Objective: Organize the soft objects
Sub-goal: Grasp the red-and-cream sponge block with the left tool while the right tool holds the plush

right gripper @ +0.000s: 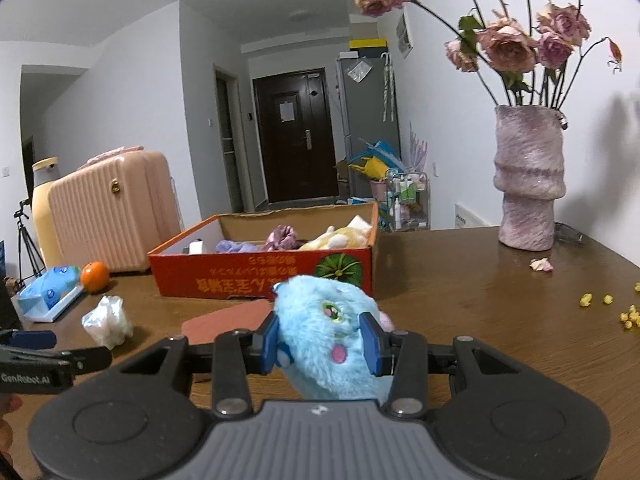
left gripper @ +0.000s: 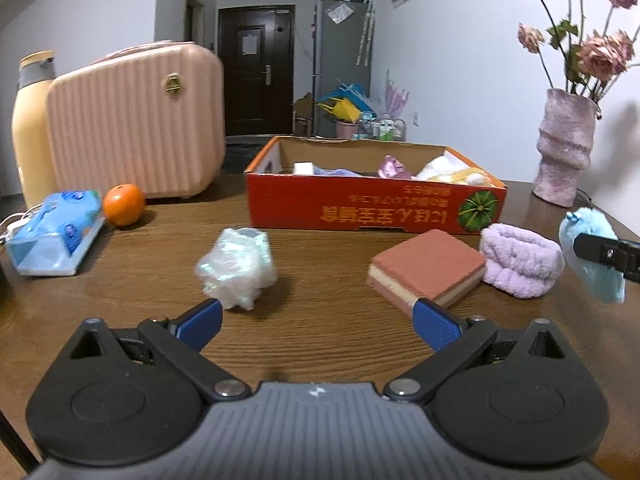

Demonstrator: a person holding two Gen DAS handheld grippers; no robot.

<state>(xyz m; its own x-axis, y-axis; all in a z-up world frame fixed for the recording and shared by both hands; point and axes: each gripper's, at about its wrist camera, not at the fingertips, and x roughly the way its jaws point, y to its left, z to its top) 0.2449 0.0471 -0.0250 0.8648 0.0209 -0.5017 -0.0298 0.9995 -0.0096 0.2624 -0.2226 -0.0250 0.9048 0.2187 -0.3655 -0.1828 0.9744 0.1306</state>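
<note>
Blue and fuzzy, the plush monster (right gripper: 328, 332) sat right in front of me, squeezed between the two blue pads of my right tongs (right gripper: 322, 340). The pads pressed into its soft sides, so the fur bulged out around them. I held it up off the surface (right gripper: 480, 320), I think so it could go over the wall of the red cardboard box (right gripper: 264, 276) just behind it. That box already had soft things in it: a yellow plush toy (right gripper: 340, 238) and some purple cloth (right gripper: 282, 238). It looked like the home for all the soft things.

My left tongs (left gripper: 316, 320) were wide apart and held nothing. They hung low over the surface and pointed between a crumpled shiny wrapper (left gripper: 236, 268) and a pink sponge block (left gripper: 428, 272). Either one was close enough to pick next, I guessed. A fluffy lilac band (left gripper: 520, 260) lay just beside the sponge, touching it or nearly so, in front of the box.

An orange (left gripper: 123, 204) and a blue tissue pack (left gripper: 56, 228) sat off to the left. The orange was not soft, so it probably should stay. A vase of dried roses (right gripper: 528, 176) stood behind on the right, well apart from my path.
</note>
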